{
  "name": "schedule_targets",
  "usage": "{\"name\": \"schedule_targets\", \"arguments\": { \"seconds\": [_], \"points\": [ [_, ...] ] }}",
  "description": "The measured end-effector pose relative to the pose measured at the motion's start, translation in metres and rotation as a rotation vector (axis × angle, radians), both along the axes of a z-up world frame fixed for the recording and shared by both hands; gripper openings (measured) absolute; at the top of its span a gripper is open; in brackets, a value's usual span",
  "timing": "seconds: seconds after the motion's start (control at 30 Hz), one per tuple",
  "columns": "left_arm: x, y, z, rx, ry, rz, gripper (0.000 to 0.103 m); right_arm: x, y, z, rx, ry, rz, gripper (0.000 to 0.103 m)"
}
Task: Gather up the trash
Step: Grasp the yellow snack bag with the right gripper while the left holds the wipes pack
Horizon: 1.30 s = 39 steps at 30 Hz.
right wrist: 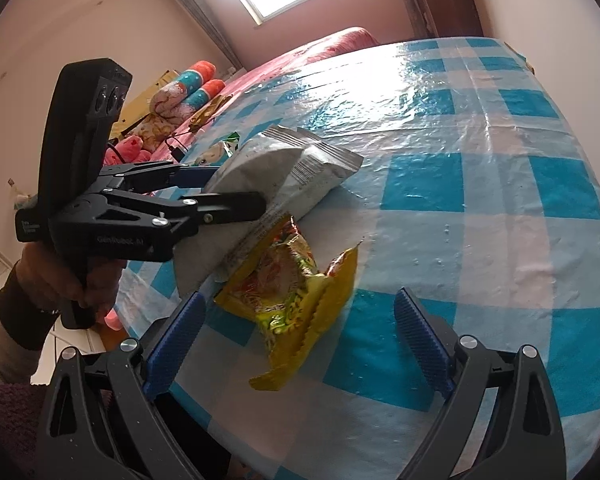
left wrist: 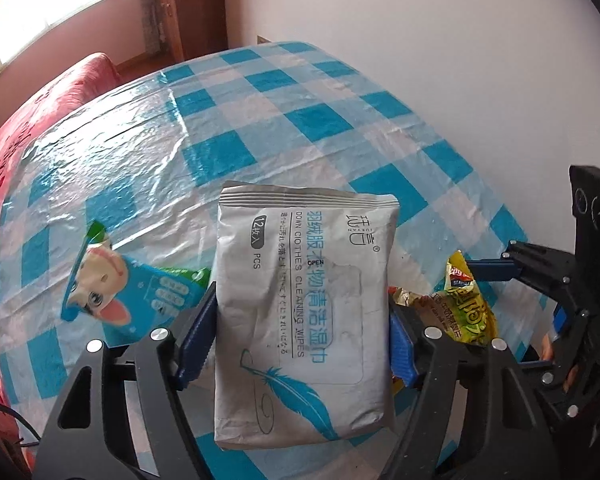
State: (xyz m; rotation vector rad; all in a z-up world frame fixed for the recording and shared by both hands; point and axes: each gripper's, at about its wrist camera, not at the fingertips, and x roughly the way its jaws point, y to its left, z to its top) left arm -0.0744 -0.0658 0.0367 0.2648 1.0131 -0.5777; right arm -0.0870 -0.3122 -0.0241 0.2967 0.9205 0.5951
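Pickup step in hand: I am clamping my left tool (left wrist: 300, 332) on the wipes pack (left wrist: 304, 312) lying on the desk (left wrist: 340, 128), while my right tool (right wrist: 296, 340), gaping and empty, is hovering over the yellow wrapper (right wrist: 292, 300), to be grabbed next.

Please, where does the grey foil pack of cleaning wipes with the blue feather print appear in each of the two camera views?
Left wrist view: the grey foil wipes pack fills the lower centre, between the left gripper pads.
Right wrist view: the same pack lies left of centre, seen from its back, clamped by the left gripper.
Shared landmark: the crumpled yellow snack wrapper beside the pack, on the blue-and-white checked tablecloth.
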Motion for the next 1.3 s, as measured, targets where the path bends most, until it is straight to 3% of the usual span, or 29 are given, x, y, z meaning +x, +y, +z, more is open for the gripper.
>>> {"name": "schedule_targets", "arguments": {
  "seconds": [0.07,0.3,0.43,0.67,1.3],
  "points": [
    [-0.003,0.005,0.004,-0.027,-0.003,0.014,0.073,-0.001,0.001,-0.001,-0.002,-0.004,-0.002,0.081],
    [-0.013,0.026,0.023,-0.092,-0.041,0.062,0.073,-0.001,0.009,-0.002,-0.015,-0.026,-0.015,0.078],
    [-0.02,0.04,0.028,-0.104,-0.056,0.084,0.073,-0.001,0.015,-0.001,-0.061,-0.039,-0.027,0.061],
    [-0.034,0.056,0.025,-0.103,-0.07,0.097,0.073,-0.003,0.021,-0.001,-0.109,-0.057,-0.063,0.055],
    [-0.047,0.107,0.012,-0.223,-0.073,0.148,0.073,-0.012,0.043,0.017,-0.25,-0.076,-0.133,0.027]
  ]
}}
